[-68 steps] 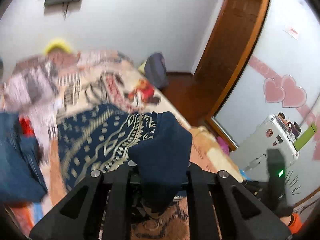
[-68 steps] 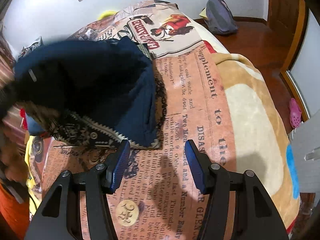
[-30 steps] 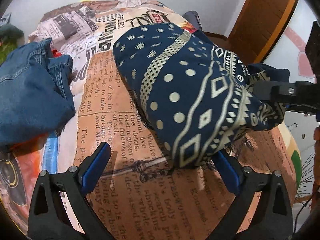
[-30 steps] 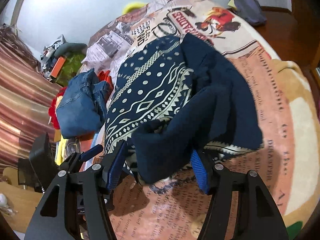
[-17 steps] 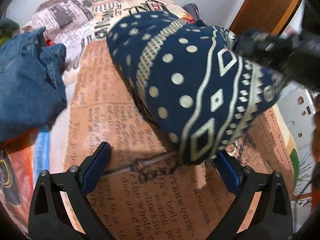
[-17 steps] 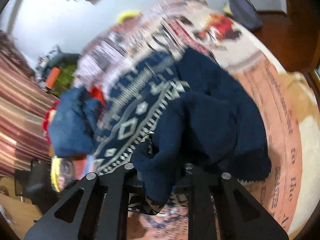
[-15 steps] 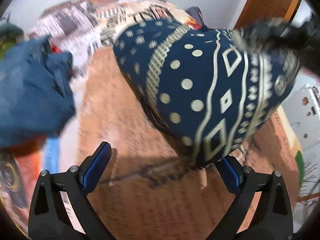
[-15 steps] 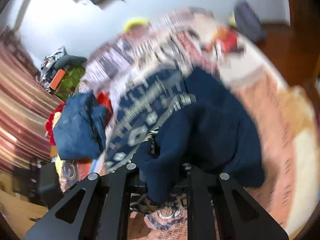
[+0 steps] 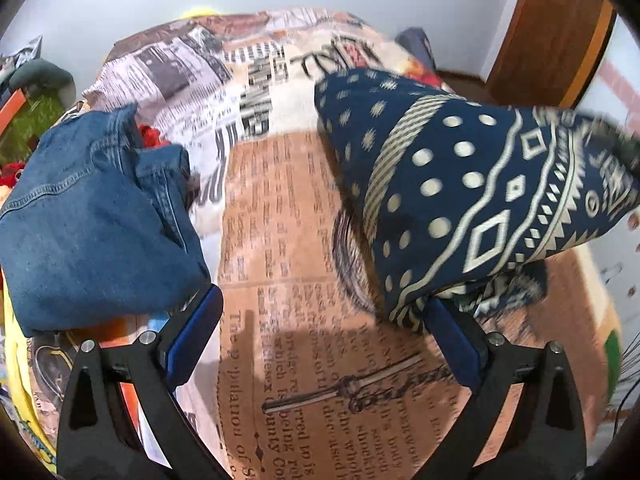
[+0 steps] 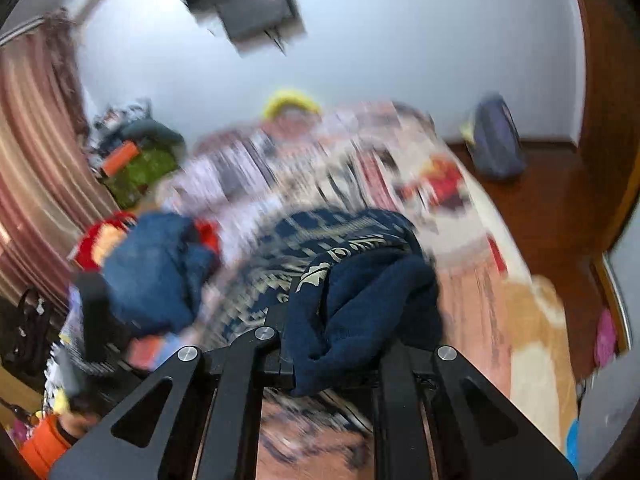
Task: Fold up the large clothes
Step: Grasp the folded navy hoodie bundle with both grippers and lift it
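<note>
A navy garment with a cream geometric pattern [image 9: 472,200] is lifted off the newspaper-print bedspread [image 9: 288,240] at its right end and hangs stretched across the left wrist view. My left gripper [image 9: 324,344] is open and empty, just below the garment's lower edge. My right gripper [image 10: 332,364] is shut on a bunch of the same garment [image 10: 360,300], whose plain navy inside shows. The right wrist view is motion-blurred.
A pile of blue denim [image 9: 92,224] lies on the bed to the left, with red cloth beneath it. A dark backpack [image 10: 496,140] sits on the wooden floor by the wall. A wooden door [image 9: 552,28] stands at the right. Clutter lies beside the curtain [image 10: 32,168].
My right gripper has shut on the navy garment and lifted it up and back. The left gripper let the garment go earlier and has stayed open beneath it.
</note>
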